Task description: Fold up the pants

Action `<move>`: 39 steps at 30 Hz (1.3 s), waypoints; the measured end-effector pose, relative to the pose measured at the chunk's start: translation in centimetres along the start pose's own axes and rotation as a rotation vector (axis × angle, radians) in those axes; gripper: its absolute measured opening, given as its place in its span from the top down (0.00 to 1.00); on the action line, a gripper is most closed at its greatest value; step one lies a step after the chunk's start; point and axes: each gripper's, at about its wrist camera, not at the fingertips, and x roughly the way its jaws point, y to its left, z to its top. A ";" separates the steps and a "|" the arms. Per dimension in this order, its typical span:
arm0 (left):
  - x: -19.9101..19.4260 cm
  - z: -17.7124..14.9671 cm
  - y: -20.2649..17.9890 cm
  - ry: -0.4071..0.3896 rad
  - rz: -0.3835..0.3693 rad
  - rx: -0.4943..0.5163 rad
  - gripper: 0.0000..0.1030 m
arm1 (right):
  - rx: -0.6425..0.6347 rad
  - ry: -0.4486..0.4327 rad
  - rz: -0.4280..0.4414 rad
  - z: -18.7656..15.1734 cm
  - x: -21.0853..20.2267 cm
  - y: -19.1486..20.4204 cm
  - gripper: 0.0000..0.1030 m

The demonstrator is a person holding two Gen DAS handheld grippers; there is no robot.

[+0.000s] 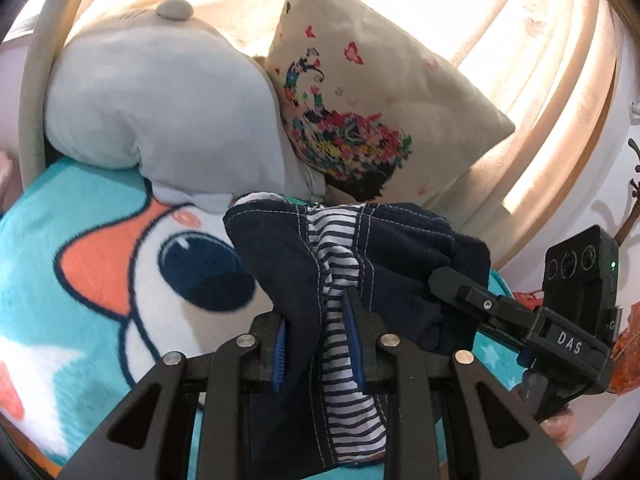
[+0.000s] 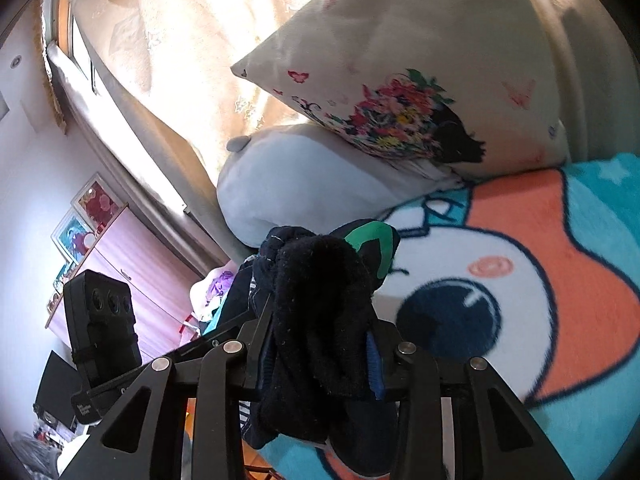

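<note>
The small navy fabric pants with white stitching and a striped white-and-navy lining hang bunched above the turquoise cartoon-print fleece blanket, near the pale grey plush pillow and the beige flower-print cushion at the far side. The left gripper clamps the striped waistband; the right gripper grips a thick navy fold beside a green patch.

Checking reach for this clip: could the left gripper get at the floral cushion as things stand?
Probably not. The left gripper is shut on the pants, which the right gripper also clamps, and the bunched cloth lies between it and the floral cushion.
</note>
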 end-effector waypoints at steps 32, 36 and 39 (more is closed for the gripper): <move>8.7 4.1 1.8 0.110 0.061 -0.030 0.76 | 0.032 0.053 -0.097 5.0 6.0 -3.9 0.61; 9.9 4.2 2.2 0.129 0.060 -0.045 0.76 | 0.052 0.064 -0.107 5.2 6.6 -4.9 0.61; 10.8 4.2 2.7 0.144 0.065 -0.056 0.76 | 0.069 0.073 -0.118 5.3 7.1 -5.7 0.61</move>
